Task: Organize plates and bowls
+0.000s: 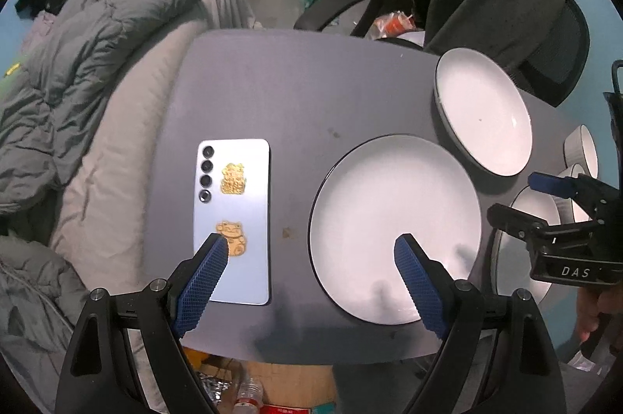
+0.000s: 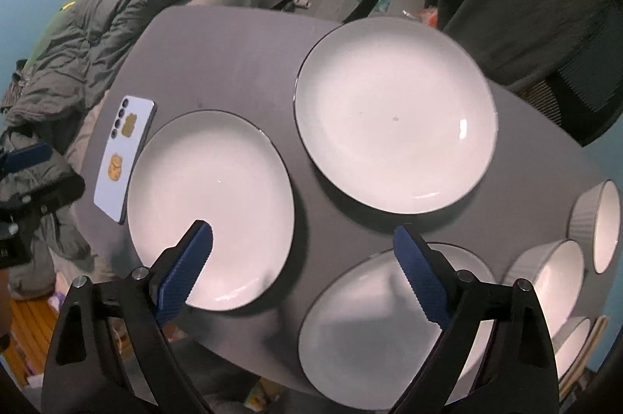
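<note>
With both tools wide and empty, L tool [image 1: 311,246] should take near plate [image 1: 395,227] by its 6 o'clock rim on worktop [image 1: 280,95], approaching low, avoiding phone [image 1: 233,219].

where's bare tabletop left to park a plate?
Biggest bare patch: far half of the table, beyond the phone, left of the far plate. A narrow strip runs between phone and near plate. The right side is crowded: third plate and bowls packed close.
</note>
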The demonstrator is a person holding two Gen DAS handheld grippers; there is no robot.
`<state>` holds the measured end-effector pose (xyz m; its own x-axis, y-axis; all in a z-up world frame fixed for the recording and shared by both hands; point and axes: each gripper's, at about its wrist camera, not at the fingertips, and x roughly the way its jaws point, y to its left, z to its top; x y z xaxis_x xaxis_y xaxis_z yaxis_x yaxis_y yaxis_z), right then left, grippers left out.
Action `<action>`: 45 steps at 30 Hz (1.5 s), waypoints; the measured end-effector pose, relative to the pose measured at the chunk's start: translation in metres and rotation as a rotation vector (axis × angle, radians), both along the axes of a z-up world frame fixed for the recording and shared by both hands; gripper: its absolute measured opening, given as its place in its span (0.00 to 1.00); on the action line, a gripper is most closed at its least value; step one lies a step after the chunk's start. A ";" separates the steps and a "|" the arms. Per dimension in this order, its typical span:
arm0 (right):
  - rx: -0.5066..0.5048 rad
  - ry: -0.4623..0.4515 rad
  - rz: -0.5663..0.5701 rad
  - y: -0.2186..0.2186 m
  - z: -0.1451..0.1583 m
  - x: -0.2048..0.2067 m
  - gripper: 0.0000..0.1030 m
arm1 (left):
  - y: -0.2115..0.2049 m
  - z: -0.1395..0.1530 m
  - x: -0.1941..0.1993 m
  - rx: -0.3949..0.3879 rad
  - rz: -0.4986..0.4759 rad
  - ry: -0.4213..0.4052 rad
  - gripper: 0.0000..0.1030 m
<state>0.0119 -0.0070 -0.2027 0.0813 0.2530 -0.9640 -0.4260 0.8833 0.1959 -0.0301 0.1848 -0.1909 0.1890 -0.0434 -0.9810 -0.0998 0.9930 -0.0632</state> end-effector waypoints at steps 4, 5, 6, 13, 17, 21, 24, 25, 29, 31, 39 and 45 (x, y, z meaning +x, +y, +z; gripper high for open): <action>-0.003 0.043 -0.012 0.005 -0.020 0.003 0.83 | 0.001 -0.016 0.003 -0.006 -0.007 0.016 0.86; -0.007 0.055 -0.015 0.006 -0.024 0.003 0.79 | 0.001 -0.020 0.004 -0.010 -0.013 0.022 0.86; -0.009 0.068 -0.019 0.007 -0.028 0.004 0.77 | 0.001 -0.024 0.005 -0.014 -0.017 0.022 0.86; -0.015 0.097 -0.021 0.011 -0.043 0.004 0.69 | 0.002 -0.047 0.012 -0.050 -0.030 0.064 0.86; -0.009 0.117 -0.034 0.010 -0.047 0.005 0.58 | 0.004 -0.059 0.015 -0.052 -0.044 0.082 0.77; -0.008 0.128 -0.043 0.012 -0.053 0.004 0.49 | 0.008 -0.069 0.017 -0.056 -0.032 0.114 0.67; -0.009 0.140 -0.059 0.014 -0.057 0.003 0.43 | 0.010 -0.074 0.018 -0.071 -0.019 0.132 0.56; -0.012 0.143 -0.067 0.013 -0.058 0.003 0.42 | 0.011 -0.076 0.018 -0.074 -0.015 0.143 0.51; -0.044 0.132 -0.082 0.008 -0.061 0.002 0.37 | 0.012 -0.081 0.019 -0.076 -0.016 0.161 0.37; -0.047 0.119 -0.091 0.013 -0.060 0.002 0.37 | 0.009 -0.083 0.020 -0.094 -0.025 0.168 0.33; -0.019 0.163 -0.117 0.009 -0.060 0.008 0.26 | 0.001 -0.078 0.021 -0.084 -0.092 0.150 0.26; -0.011 0.161 -0.118 0.009 -0.061 0.009 0.25 | -0.004 -0.077 0.024 -0.086 -0.119 0.154 0.26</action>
<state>0.0208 0.0022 -0.2635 -0.0457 0.2399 -0.9697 -0.2833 0.9277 0.2429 -0.0058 0.1813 -0.2679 0.0257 -0.1411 -0.9897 0.0024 0.9900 -0.1410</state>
